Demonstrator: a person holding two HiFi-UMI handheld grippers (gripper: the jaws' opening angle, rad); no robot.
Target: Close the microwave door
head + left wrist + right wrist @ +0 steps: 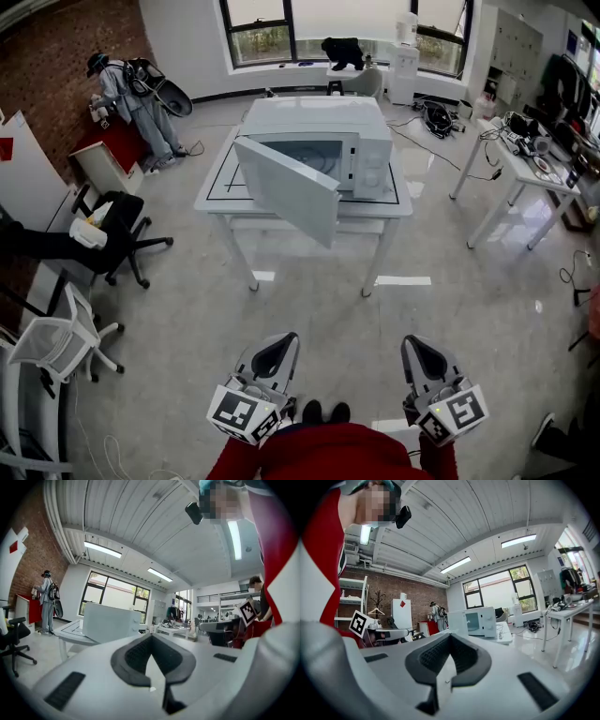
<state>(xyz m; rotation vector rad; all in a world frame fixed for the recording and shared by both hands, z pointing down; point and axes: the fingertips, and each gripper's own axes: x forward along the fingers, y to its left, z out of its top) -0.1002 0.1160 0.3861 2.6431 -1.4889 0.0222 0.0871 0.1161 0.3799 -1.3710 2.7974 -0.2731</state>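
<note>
Left gripper (277,352) and right gripper (423,354) level at six o'clock, both sets of jaws closed on nothing; microwave (323,127) at twelve o'clock, door (286,187) wide open.

By my judgement the approach is the step in hand: the microwave sits on the white tabletop (214,192), well apart from me, with its door hinged on the left and swung out toward me. The next move calls for walking in and setting closed jaws against the door's outer face. The left pair probably suits, since that face looks toward seven o'clock. Then I push it round onto the cavity (314,155) until it seats. Only my head view shows how far the door stands out. Only my right gripper view shows the front with its knob panel (490,620). My left gripper view catches just a blank white face, cavity hidden.
</note>
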